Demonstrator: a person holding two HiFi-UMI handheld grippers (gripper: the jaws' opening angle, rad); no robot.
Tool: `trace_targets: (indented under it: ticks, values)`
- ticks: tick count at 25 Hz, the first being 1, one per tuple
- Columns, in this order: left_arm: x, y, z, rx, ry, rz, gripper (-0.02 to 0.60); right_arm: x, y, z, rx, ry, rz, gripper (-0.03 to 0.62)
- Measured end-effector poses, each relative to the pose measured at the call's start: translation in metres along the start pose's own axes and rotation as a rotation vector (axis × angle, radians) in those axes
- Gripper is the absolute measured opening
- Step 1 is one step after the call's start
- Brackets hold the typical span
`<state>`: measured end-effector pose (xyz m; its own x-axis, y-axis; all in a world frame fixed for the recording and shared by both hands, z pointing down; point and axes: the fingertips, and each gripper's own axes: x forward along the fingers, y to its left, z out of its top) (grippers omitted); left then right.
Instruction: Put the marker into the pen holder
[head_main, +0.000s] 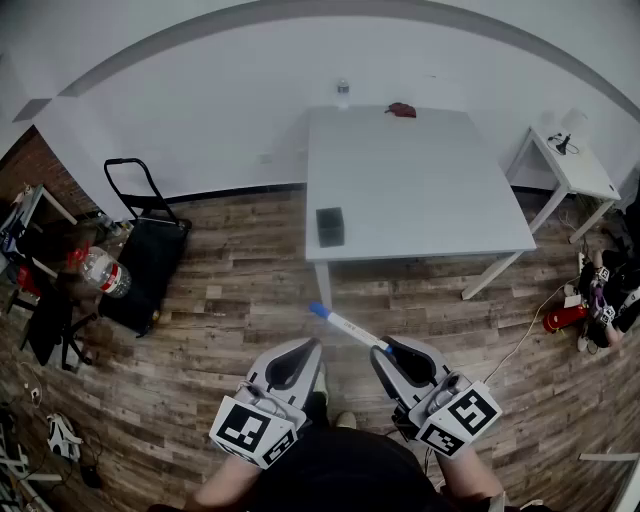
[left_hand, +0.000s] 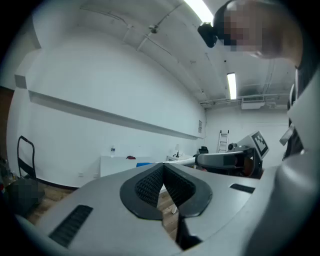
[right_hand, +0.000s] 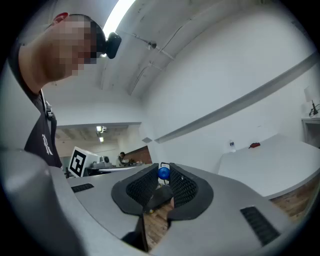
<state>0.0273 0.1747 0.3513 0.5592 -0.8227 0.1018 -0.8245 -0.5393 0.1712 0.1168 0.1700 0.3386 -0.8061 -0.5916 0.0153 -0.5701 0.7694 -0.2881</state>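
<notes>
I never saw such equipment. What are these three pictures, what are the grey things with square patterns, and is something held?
There is no robot: a person holds a two-jaw gripper in each hand. One picture comes from a camera on the person's head, looking down; the other two from cameras on the grippers. The right gripper clamps a marker with a blue cap. The left gripper is shut and empty. A black pen holder stands on the white table ahead.
</notes>
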Motion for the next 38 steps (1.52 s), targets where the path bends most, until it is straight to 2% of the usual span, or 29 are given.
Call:
trace_targets:
  ticks: [11, 28, 38]
  values:
    - [0.054, 0.050, 0.009, -0.003, 0.019, -0.037, 0.006, 0.049, -0.049, 0.008, 0.014, 0.023, -0.061, 0.072]
    - [0.136, 0.162, 0.025, -0.002, 0.042, -0.120, 0.006, 0.159, -0.131, 0.018, 0.008, 0.064, -0.199, 0.072]
    - [0.164, 0.193, 0.021, -0.026, 0.062, -0.176, 0.006, 0.190, -0.170, -0.005, 0.000, 0.155, -0.299, 0.072]
